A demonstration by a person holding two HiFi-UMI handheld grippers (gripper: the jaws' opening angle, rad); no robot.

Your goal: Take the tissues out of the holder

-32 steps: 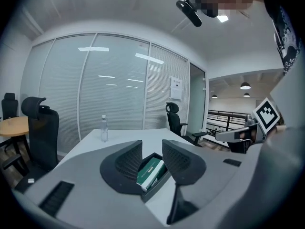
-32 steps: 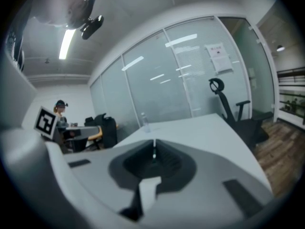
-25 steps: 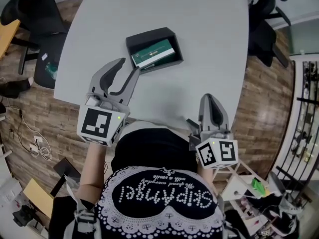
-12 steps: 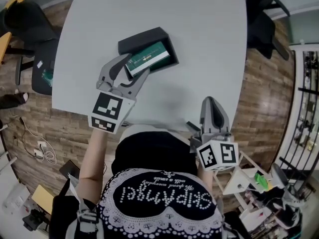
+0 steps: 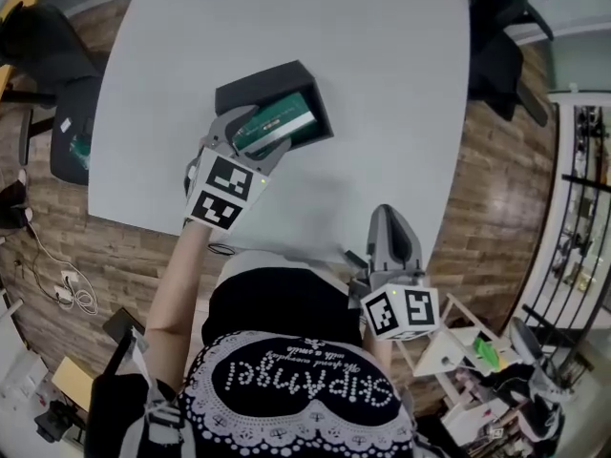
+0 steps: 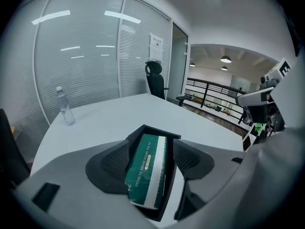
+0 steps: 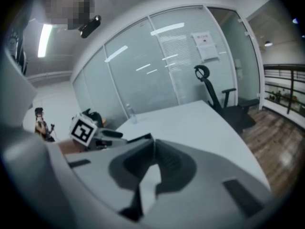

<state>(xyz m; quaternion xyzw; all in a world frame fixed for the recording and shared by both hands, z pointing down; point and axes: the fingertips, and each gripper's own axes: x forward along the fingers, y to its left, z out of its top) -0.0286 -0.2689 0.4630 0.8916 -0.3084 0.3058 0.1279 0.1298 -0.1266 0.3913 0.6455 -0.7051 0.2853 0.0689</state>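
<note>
Jaws of left gripper (image 5: 250, 137) are being opened around green tissue pack (image 6: 145, 170) in black holder (image 5: 263, 81); right gripper (image 5: 389, 219) is closed.

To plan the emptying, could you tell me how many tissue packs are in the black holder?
1: a green tissue pack sits in the black holder, between the left gripper's opening jaws. More could be hidden beneath it.

Left gripper (image 5: 254, 134) opening, right gripper (image 5: 388, 216) closed
</note>
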